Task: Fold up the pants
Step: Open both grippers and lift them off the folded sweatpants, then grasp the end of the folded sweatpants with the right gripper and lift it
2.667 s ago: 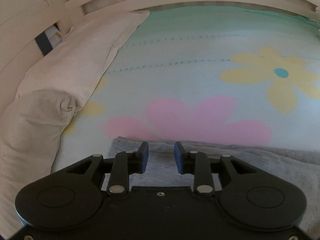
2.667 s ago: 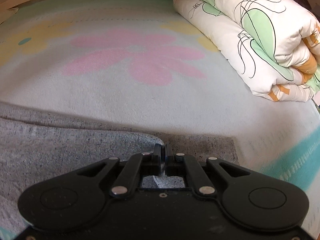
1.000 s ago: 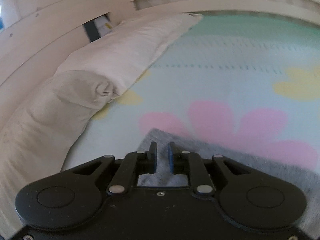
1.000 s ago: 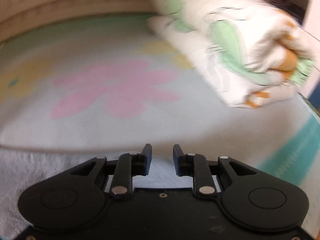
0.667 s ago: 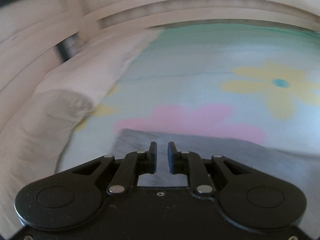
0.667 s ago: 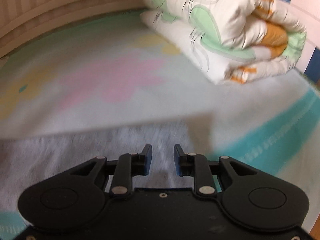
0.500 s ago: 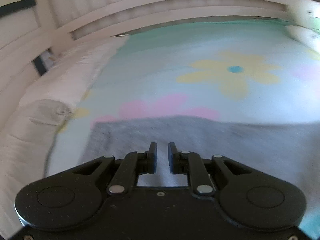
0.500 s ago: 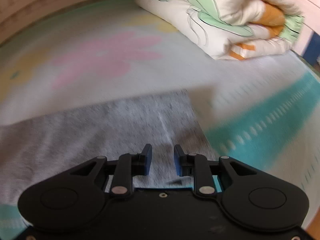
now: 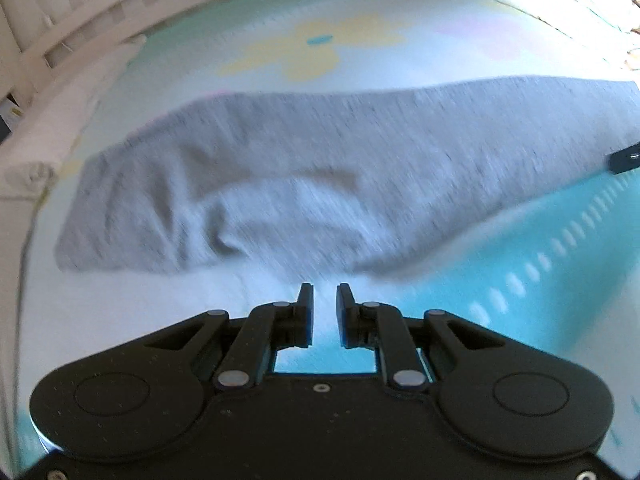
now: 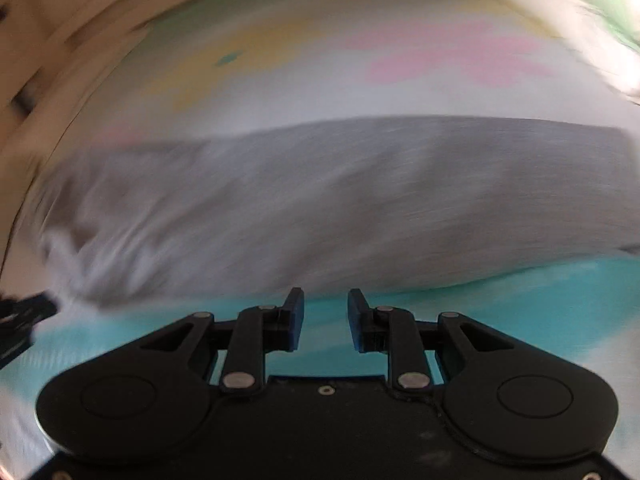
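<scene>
Pants (image 9: 320,184) are held by neither claw. Left gripper (image 9: 324,312): jaws slightly parted, nothing between them, bare sheet (image 9: 520,300) beneath, near hem just ahead. Right gripper (image 10: 325,316): same narrow gap, empty, likewise short of the cloth. The grey garment is laid lengthwise across the flowered bed, in a long band with a puckered fold at its middle. For the next fold, both ends should probably be pinched at matching edges, the pucker smoothed first, and the lift kept level.
</scene>
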`<action>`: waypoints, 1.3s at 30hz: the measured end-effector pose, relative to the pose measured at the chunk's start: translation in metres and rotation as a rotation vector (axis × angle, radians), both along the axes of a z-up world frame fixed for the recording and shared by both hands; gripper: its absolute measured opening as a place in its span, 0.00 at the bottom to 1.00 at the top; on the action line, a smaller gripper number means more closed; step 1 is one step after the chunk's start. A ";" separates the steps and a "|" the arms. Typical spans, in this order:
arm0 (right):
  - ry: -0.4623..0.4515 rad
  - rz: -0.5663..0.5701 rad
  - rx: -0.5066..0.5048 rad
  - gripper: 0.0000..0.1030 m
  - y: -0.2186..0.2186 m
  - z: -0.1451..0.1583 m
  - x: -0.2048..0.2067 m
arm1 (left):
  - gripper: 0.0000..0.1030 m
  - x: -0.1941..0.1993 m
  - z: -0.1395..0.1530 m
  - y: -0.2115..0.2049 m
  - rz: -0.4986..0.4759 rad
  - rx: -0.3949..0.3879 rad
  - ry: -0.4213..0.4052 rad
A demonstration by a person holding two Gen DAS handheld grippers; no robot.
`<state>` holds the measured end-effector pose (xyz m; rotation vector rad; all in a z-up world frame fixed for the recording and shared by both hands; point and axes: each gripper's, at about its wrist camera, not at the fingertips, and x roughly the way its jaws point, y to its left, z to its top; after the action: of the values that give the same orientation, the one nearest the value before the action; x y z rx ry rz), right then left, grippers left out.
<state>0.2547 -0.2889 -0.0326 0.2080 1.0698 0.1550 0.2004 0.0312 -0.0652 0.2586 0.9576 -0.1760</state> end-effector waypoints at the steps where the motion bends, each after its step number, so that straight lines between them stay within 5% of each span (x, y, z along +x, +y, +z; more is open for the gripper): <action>1: 0.013 0.039 0.008 0.24 0.015 -0.002 0.001 | 0.22 -0.001 -0.002 0.000 -0.006 -0.005 0.008; 7: 0.108 0.187 0.170 0.24 0.086 -0.018 0.016 | 0.22 -0.004 0.001 0.008 0.020 -0.031 0.009; 11: 0.113 0.268 0.179 0.28 0.133 -0.023 0.028 | 0.22 -0.001 0.008 0.018 0.064 -0.038 -0.006; 18: 0.117 0.274 0.352 0.28 0.175 -0.030 0.053 | 0.22 0.003 0.019 0.047 0.205 -0.089 -0.025; 20: 0.121 0.245 0.392 0.20 0.188 -0.034 0.061 | 0.22 0.003 0.019 0.052 0.220 -0.082 -0.032; 21: 0.105 0.222 0.405 0.03 0.190 -0.034 0.065 | 0.22 0.003 0.018 0.053 0.221 -0.077 -0.034; 30: -0.011 0.129 0.503 0.03 0.173 -0.005 0.078 | 0.22 -0.002 0.015 0.036 0.114 -0.072 -0.071; 32: -0.029 0.124 0.504 0.03 0.169 0.001 0.079 | 0.32 -0.001 0.012 0.024 0.082 -0.064 -0.092; 39: -0.055 0.126 0.494 0.04 0.156 0.014 0.077 | 0.37 0.011 -0.013 -0.015 0.081 0.045 -0.149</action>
<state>0.3312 -0.1324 -0.0187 0.5773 0.9763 0.5374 0.2115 0.0158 -0.0786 0.2705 0.8235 -0.0598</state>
